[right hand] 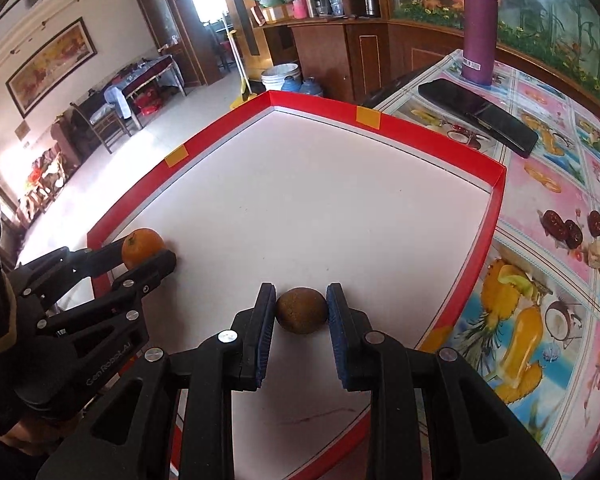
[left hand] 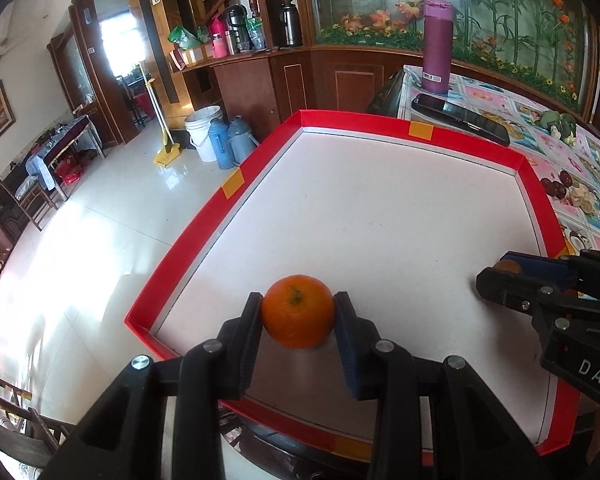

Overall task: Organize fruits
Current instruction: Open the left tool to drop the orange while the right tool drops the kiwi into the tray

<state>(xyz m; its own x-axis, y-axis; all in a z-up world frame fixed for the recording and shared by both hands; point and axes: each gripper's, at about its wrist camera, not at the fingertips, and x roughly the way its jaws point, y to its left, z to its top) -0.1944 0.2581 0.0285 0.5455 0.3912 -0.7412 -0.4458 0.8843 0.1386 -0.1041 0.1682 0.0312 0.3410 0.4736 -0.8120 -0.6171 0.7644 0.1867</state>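
The orange [left hand: 297, 311] sits pinched between the two pads of the left gripper [left hand: 298, 312], low over the near left corner of the red-walled tray [left hand: 204, 216]; whether its underside already touches the white floor or hangs just above it cannot be told. The brown fruit, which looks like a kiwi [right hand: 301, 310], is held the same way by the right gripper [right hand: 301, 309], jaws drawn narrow onto its sides, near the tray's front edge and towards its right wall. The two fruits are well apart, one at each end of the front strip, and the rest of the white floor is bare. So by my reading both pieces have been brought to the tray, yet neither is released: the placing step is at its end, and what is left is to let go and pull back. Outside the tray, on the fruit-print tablecloth [right hand: 540, 240], lie a few dark red dates [right hand: 568, 228] with some pale pieces beside them; whether these belong to the job I cannot say, but if they do, a good share of the sorting remains. Further back stand a purple flask [right hand: 479, 28] and a black phone [right hand: 476, 114], which have no part in it.
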